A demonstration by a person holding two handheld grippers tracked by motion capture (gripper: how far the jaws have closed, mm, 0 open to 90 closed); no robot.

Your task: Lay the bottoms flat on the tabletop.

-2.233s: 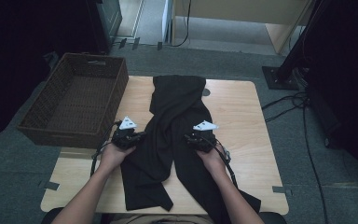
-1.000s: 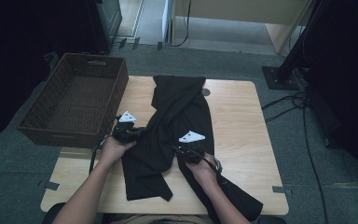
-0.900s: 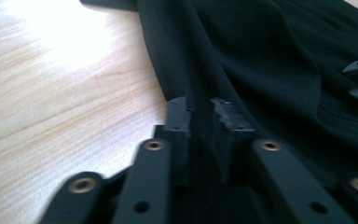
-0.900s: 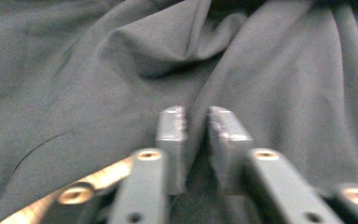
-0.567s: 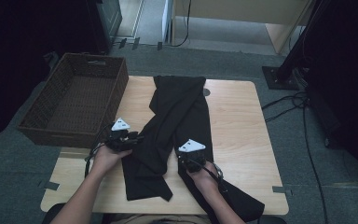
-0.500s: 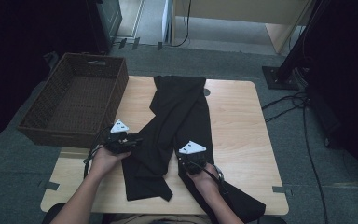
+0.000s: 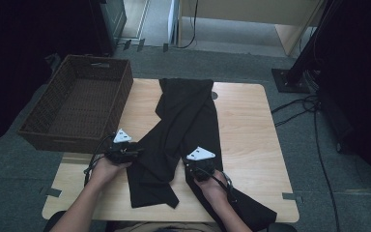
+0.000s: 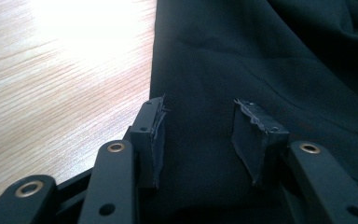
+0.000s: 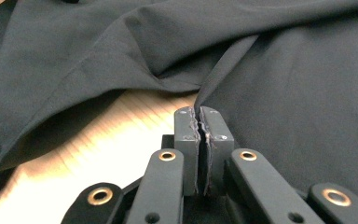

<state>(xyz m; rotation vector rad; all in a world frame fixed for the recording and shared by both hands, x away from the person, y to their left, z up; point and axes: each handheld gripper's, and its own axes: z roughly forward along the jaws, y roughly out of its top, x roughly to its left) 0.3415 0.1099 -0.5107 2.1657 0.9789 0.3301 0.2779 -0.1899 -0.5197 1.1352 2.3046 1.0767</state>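
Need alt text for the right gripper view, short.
The right tongs are shut, their pads pressed together at the edge of the black trousers, though a pinch of cloth cannot be confirmed. A strip of the light wooden table shows between two folds of the dark fabric.

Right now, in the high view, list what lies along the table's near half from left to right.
Wicker basket → left gripper → black trousers → right gripper → bare wooden table.
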